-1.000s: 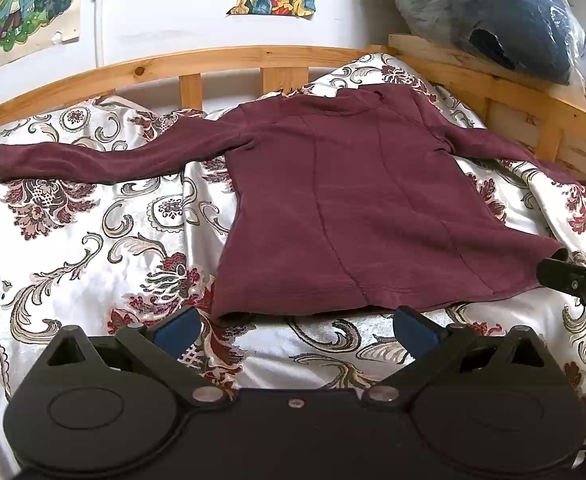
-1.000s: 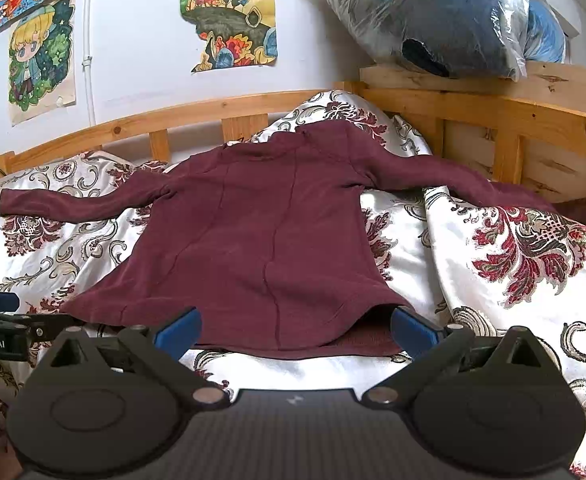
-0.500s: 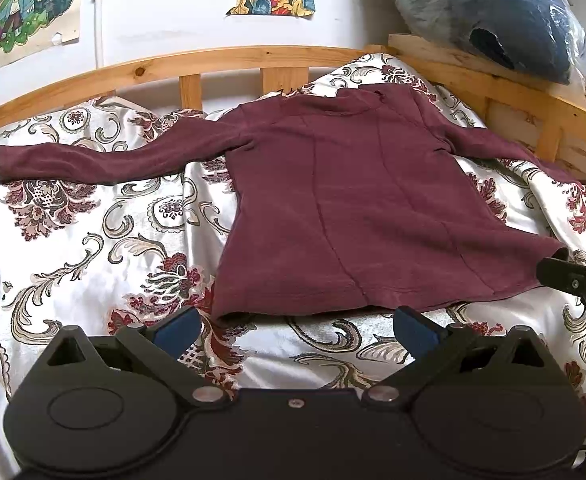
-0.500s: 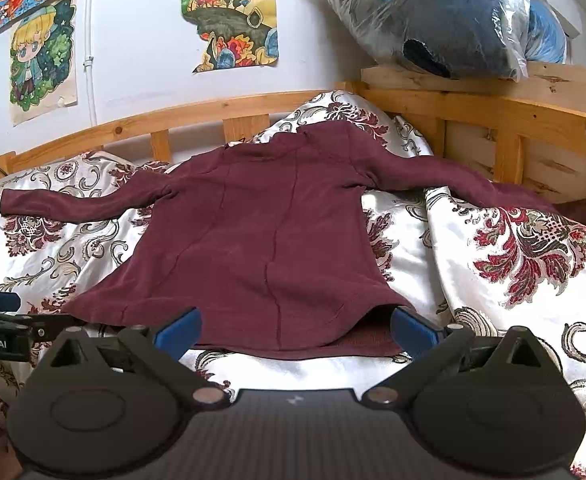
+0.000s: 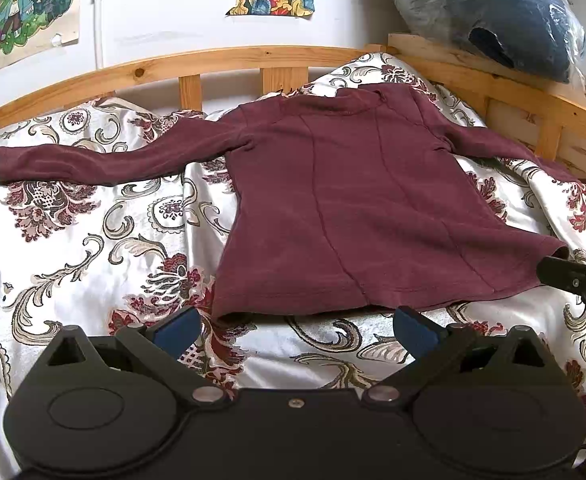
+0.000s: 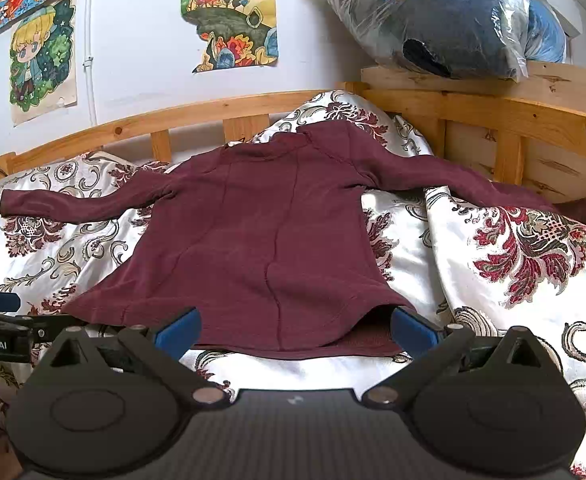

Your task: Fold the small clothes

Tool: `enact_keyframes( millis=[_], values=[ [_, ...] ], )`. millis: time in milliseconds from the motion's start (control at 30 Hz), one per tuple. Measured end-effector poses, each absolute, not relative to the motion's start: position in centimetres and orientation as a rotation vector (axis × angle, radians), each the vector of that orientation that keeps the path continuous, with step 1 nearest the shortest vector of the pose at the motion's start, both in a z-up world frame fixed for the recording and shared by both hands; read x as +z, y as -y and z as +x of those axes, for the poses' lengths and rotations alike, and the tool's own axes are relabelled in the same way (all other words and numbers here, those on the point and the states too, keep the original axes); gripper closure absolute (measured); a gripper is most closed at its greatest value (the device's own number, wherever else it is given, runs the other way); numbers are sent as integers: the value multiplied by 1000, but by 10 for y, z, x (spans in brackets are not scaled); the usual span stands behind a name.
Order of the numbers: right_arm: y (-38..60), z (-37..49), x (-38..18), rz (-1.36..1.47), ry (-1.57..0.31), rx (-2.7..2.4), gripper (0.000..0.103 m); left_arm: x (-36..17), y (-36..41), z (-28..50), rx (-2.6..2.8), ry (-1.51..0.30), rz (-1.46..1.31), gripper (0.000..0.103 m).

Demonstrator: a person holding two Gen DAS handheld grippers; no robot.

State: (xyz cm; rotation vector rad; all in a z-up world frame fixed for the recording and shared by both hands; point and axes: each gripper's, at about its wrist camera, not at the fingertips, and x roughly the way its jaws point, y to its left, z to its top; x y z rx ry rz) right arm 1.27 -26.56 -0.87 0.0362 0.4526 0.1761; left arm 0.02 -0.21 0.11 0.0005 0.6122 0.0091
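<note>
Evidently for folding, the shirt lies spread flat; both grippers, left and right, wait open-fingered at its hem.

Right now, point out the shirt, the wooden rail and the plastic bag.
shirt point(image 5: 365, 216), left wrist view, middle of its body.
wooden rail point(image 5: 221, 62), left wrist view, top bar.
plastic bag point(image 6: 445, 12), right wrist view, its front.
</note>
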Motion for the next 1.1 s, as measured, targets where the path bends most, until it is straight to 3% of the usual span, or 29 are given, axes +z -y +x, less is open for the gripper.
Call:
enact_keyframes(
  millis=[1100],
  values=[
    [266,12,-5,35,-448,146,0,-1,4,6,14,-640,21,1]
  ],
)
